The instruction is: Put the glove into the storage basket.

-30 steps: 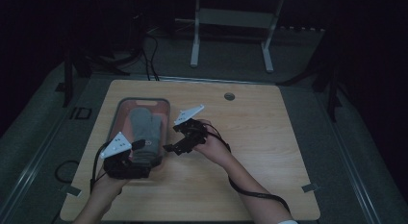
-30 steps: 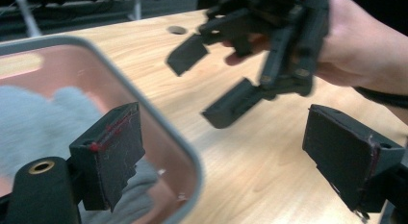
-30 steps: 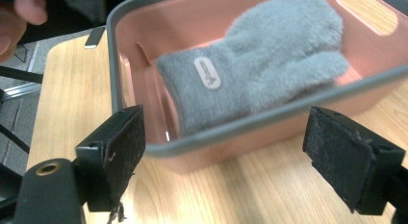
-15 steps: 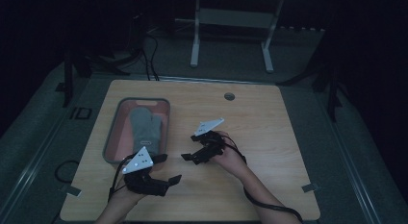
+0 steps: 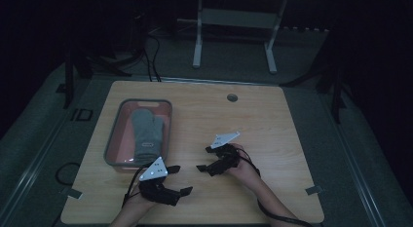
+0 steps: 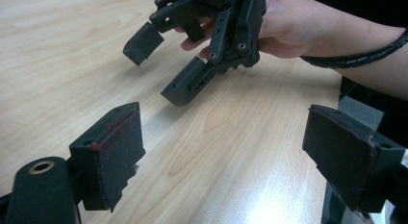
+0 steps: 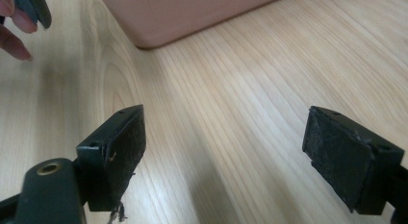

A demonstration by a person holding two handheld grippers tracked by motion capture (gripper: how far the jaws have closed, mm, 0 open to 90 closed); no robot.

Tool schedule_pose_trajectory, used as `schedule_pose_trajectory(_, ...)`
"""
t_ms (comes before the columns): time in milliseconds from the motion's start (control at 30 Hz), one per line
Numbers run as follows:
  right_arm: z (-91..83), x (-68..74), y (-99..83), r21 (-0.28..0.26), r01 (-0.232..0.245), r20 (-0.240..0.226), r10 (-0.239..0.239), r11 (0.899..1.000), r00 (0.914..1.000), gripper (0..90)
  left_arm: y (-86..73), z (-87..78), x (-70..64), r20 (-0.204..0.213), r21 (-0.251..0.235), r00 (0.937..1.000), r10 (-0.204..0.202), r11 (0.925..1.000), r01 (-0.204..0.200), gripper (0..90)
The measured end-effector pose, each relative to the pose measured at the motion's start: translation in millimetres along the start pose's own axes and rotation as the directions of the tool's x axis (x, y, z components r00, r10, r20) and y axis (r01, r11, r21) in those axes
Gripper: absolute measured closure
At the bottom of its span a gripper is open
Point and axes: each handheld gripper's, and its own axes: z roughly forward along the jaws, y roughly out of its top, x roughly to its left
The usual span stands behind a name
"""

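A grey oven mitt point(image 5: 144, 130) lies flat inside a pink tray with a grey rim point(image 5: 113, 134) on the left half of the wooden table. My left gripper point(image 5: 178, 180) point(image 6: 223, 147) hovers near the front edge, just below the tray's near corner, open with nothing between its jaws. My right gripper point(image 5: 204, 158) point(image 7: 226, 154) sits in the table's middle front, also open and empty, pointing left toward the tray. In the left gripper view, the right gripper point(image 6: 161, 65) and its hand are seen ahead. The tray's corner point(image 7: 192, 15) is seen in the right gripper view.
A small round grommet point(image 5: 232, 97) sits near the table's far edge point(image 5: 195, 83). A metal stand point(image 5: 234, 27) and cables lie on the dark floor beyond. Bare wood spans the right half of the table point(image 5: 282, 139).
Both grippers have pulled back from the tray toward the front of the table. The mitt, earlier under the grippers, now lies free in the tray.
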Motion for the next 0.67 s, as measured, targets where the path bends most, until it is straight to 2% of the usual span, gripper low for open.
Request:
schedule_pose_trajectory(167, -3.6, -1.2, -10.1, -0.007, -0.007, 0.003, 0.007, 1.000, 1.0000, 15.1, -4.4, 4.9, 0.8, 0.010, -0.001, 0.9999, -0.009, 1.0000, 0.009, 14.6)
schedule_pose_trajectory(233, -6.4, -2.3, -19.6, -0.003, 0.002, 0.021, -0.002, 1.000, 0.9998, 15.1, -7.2, 7.4, 2.1, 0.019, -0.008, 0.9996, -0.023, 0.9997, 0.023, 14.6)
schedule_pose_trajectory(300, -8.1, -3.2, -23.4, -0.001, 0.005, 0.023, -0.005, 1.000, 0.9997, 15.1, -9.1, 9.2, 2.6, 0.018, -0.011, 0.9997, -0.016, 0.9998, 0.016, 14.6)
schedule_pose_trajectory(500, -7.4, -5.4, -30.4, 0.004, 0.011, 0.048, -0.011, 1.000, 0.9988, 15.1, -13.8, 12.2, 3.2, 0.022, 0.003, 0.9996, -0.018, 0.9998, 0.018, 14.6)
schedule_pose_trajectory(667, -6.9, -5.4, -32.1, 0.006, 0.028, 0.060, -0.028, 1.000, 0.9978, 15.1, -14.7, 11.9, 3.6, 0.023, -0.007, 0.9994, -0.025, 0.9997, 0.025, 14.6)
